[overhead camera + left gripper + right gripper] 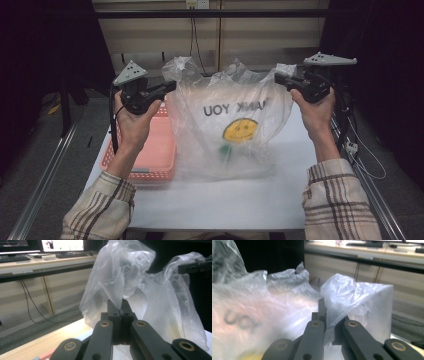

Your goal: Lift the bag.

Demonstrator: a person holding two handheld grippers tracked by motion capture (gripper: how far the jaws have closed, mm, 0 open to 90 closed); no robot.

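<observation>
We had both jaws clamped on the bag (232,130) handles, left gripper (169,88) and right gripper (280,78), bag hanging between above the counter (220,200).

we note a white desk (215,200) with metal rails (45,180) along both sides, over grey floor (30,165). behind it stands a pale wooden counter (30,262) with black cables (27,305) hanging down its front panel. on the counter we see keyboards (13,258) and lit monitors (62,245). dark curtains (45,45) flank the scene; lighting is dim.
</observation>
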